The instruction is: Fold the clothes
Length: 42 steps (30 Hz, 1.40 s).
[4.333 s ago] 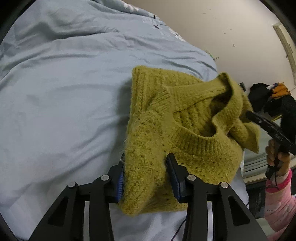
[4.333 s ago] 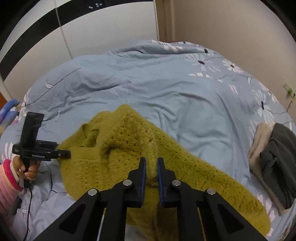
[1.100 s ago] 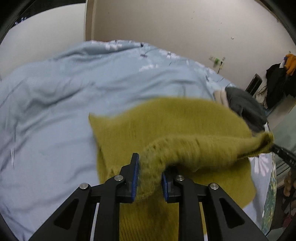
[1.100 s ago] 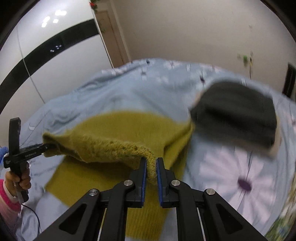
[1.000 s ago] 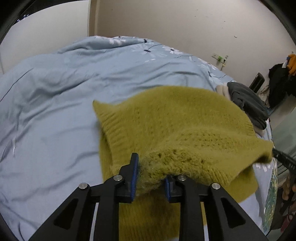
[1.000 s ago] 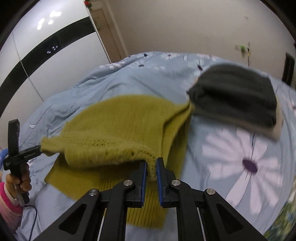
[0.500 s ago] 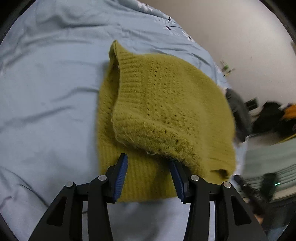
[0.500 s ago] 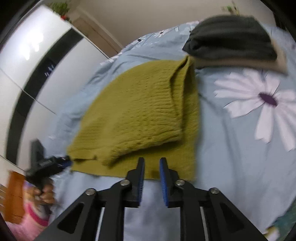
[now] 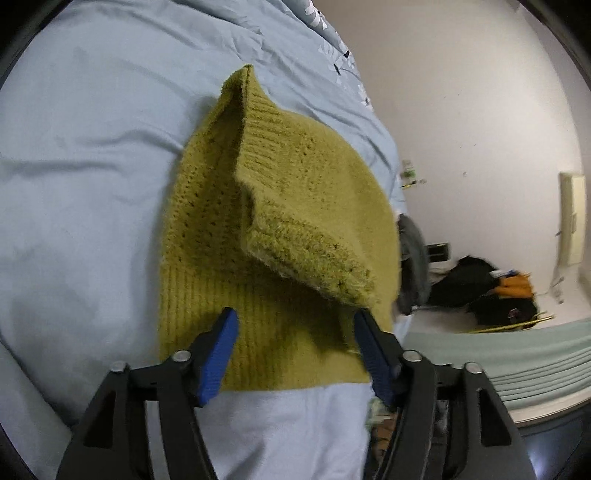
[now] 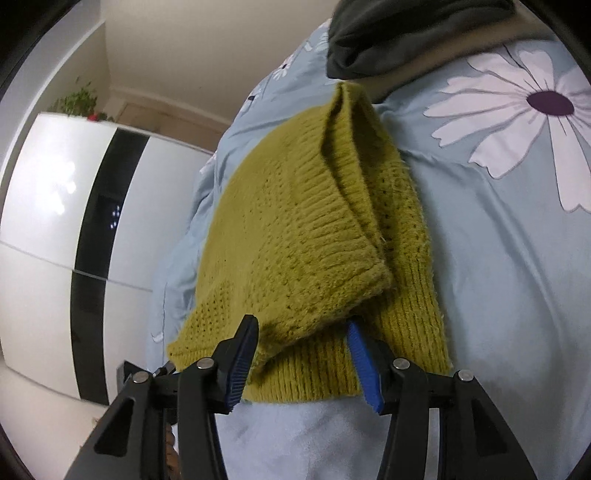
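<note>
A mustard-yellow knit sweater [image 9: 295, 206] lies folded over on itself on the light blue bed cover [image 9: 85, 155]. Its upper layer rests on the lower ribbed part. My left gripper [image 9: 295, 350] is open, its blue pads spread on either side of the sweater's near edge, holding nothing. In the right wrist view the same sweater [image 10: 295, 229] lies folded, and my right gripper [image 10: 304, 354] is open over its near edge, the top fold's corner lying loose between the jaws.
A folded dark grey garment [image 10: 406, 33] lies beyond the sweater on the flowered cover [image 10: 517, 221]. A white and black wardrobe [image 10: 74, 221] stands to the left. Dark bags and clothes [image 9: 491, 288] lie on the floor by the wall.
Both grippers brought the sweater's edge over and down onto its lower part, then opened and let go. The sweater now lies folded on the bed.
</note>
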Motion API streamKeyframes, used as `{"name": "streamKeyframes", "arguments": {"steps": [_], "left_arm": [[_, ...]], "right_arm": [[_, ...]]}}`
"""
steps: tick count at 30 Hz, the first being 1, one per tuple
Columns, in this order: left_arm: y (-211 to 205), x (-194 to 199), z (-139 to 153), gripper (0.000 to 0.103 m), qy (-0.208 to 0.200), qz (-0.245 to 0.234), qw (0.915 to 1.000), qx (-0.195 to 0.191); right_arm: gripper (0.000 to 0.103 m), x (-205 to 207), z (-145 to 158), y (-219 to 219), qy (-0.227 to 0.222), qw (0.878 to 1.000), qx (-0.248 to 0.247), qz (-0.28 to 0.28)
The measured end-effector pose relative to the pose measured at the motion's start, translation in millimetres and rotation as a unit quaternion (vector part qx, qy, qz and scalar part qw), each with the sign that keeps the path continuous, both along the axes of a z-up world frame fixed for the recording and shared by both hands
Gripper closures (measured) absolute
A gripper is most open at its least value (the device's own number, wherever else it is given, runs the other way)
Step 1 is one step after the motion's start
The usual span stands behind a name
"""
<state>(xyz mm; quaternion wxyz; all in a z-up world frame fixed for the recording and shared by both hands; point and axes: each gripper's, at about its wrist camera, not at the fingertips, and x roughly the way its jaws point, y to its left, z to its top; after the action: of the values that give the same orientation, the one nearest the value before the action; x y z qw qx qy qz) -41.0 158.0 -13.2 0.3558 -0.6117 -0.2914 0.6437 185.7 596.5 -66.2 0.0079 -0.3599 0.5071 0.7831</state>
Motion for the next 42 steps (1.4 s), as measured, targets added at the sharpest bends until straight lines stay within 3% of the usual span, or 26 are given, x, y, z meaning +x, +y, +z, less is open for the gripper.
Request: {"name": "streamKeyframes", "arguments": {"steps": [4,8,11,13,15,17,18,19,25,27,30,32,35,38,42], "left_arm": [[0,-2,-1,0.029,-0.016,0.01,0.9994,0.03],[12,-6,-1,0.029,-0.017,0.018,0.9996,0.01],[19,-9,-3,0.03,-0.021,0.031,0.9993,0.001],[22,-12,-5,0.031,-0.02,0.035,0.9991,-0.012],[25,-16,-5,0.04,-0.021,0.043,0.9985,-0.028],[29,-20,-3,0.076,-0.018,0.049,0.9971,-0.056],[31,-23,-2,0.085,-0.018,0.051,0.9962,-0.069],[30,-22,5,0.088,-0.01,0.052,0.9969,-0.058],[21,0,73,0.089,0.11,0.028,0.9935,-0.007],[12,2,63,0.089,0.106,0.029,0.9938,-0.017],[7,-4,8,0.089,0.025,0.039,0.9964,-0.07],[-5,-5,-30,0.089,-0.049,0.059,0.9961,-0.043],[-13,-7,-30,0.089,-0.056,0.071,0.9957,-0.019],[-5,-10,-15,0.089,-0.02,0.055,0.9975,-0.038],[-1,-11,-11,0.085,-0.004,0.046,0.9966,-0.069]], "right_arm": [[0.049,1,-1,1,0.01,1.0,-0.016,-0.018],[0.052,-5,-5,-1,0.015,0.999,-0.031,-0.032],[0.076,-10,-6,-5,0.013,0.999,-0.031,-0.043],[0.084,-12,-4,-6,0.013,0.998,-0.031,-0.05],[0.09,-12,3,-2,0.016,0.998,-0.027,-0.053],[0.091,-18,15,-3,0.022,0.998,-0.015,-0.051],[0.091,-20,21,-3,0.026,0.998,-0.006,-0.049],[0.092,-20,30,1,0.031,0.998,0.001,-0.049],[0.092,-1,74,-4,0.099,0.993,0.056,-0.044],[0.092,11,62,0,0.084,0.994,0.05,-0.04],[0.092,20,19,1,0.031,0.999,0.009,-0.04],[0.092,22,-14,0,-0.004,0.999,-0.023,-0.047],[0.092,24,-18,0,0.014,0.998,-0.034,-0.047],[0.089,19,-5,-1,0.019,0.999,0.002,-0.031],[0.087,25,-1,3,0.018,0.999,0.03,-0.027]]}}
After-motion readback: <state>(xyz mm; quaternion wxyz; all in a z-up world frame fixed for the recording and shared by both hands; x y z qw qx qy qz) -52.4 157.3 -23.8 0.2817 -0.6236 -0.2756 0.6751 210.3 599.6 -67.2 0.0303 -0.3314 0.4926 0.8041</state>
